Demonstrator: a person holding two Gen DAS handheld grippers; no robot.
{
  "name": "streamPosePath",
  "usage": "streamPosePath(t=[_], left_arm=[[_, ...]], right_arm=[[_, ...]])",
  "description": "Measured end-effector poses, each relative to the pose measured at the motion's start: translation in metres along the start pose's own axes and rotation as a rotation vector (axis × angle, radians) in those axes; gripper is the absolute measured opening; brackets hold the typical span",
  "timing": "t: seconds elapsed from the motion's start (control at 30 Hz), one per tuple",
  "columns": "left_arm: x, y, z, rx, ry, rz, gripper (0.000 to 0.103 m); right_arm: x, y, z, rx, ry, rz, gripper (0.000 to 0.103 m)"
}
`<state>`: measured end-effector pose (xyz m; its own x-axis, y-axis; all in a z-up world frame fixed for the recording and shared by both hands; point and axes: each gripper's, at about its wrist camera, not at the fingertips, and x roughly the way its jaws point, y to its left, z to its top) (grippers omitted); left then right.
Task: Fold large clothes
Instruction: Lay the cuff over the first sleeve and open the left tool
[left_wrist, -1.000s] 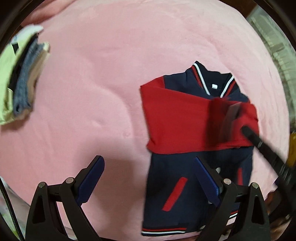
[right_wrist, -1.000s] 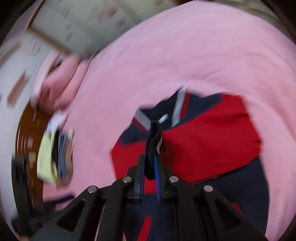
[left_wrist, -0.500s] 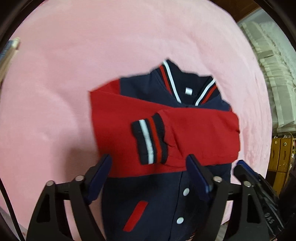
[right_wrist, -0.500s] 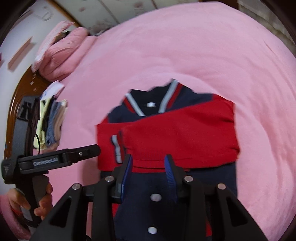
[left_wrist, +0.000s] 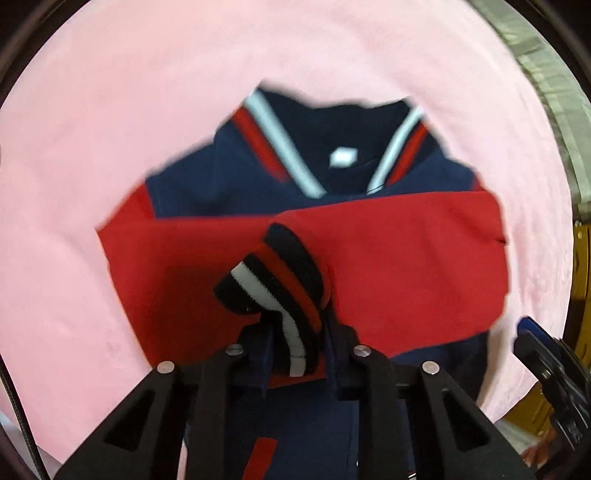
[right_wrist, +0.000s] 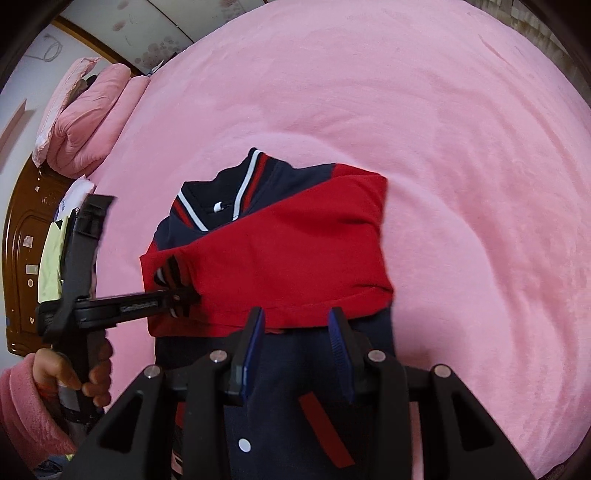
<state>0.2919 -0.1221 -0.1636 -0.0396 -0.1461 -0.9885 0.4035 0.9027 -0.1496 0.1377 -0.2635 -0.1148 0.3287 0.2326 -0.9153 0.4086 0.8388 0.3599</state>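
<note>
Between the fingers of the left gripper (left_wrist: 295, 354) sits the striped cuff (left_wrist: 275, 284) of a red sleeve. The jaws have just been closing, and both views show them pinched on that cuff, its free end bunched up in front of the pads. From the cuff outward, the red sleeves (right_wrist: 288, 254) lie crossed over the chest of the jacket (right_wrist: 280, 387), one on top of the other, just below its striped collar (left_wrist: 336, 147).

The right gripper (right_wrist: 295, 343) hangs over the navy front of the jacket, just below the lower edge of the crossed sleeves. Its jaws stand partly apart with nothing between them; I cannot see the pads touching the cloth.

The jacket itself lies face up on a pink blanket (right_wrist: 443, 129), collar pointing away from the person, its white snaps (right_wrist: 243, 445) and red pocket trim showing below the sleeves. Beyond the jacket's left side in the right wrist view, a hand (right_wrist: 79, 373) in a pink sleeve grips the left tool's handle, and a small stack of folded clothes (right_wrist: 51, 266) rests by the wooden headboard.

By my reading the fold is roughly mid-way: both sleeves are brought in, but the top cuff looks due for tidying. The body is still full length, so folding hem to collar remains.
</note>
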Motion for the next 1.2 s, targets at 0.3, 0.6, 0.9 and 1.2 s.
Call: streamPosePath(t=[0.3, 0.6, 0.9, 1.2], left_arm=[[-0.056, 0.008, -0.008, -0.072, -0.145, -0.013, 0.019], [-0.011, 0.053, -0.024, -0.142, 0.095, 0.165, 0.056], [-0.016, 0.042, -0.004, -0.226, -0.017, 0.010, 0.056], [0.042, 0.064, 0.020, -0.428, 0.097, 0.104, 0.048]], right_arm=[[-0.012, -0.007, 0.002, -0.005, -0.042, -0.003, 0.036], [0.001, 0.003, 0.007, -0.043, -0.020, -0.005, 0.036], [0.050, 0.045, 0.024, -0.127, 0.021, 0.128, 0.014], [0.085, 0.008, 0.054, -0.003, -0.105, -0.018, 0.000]])
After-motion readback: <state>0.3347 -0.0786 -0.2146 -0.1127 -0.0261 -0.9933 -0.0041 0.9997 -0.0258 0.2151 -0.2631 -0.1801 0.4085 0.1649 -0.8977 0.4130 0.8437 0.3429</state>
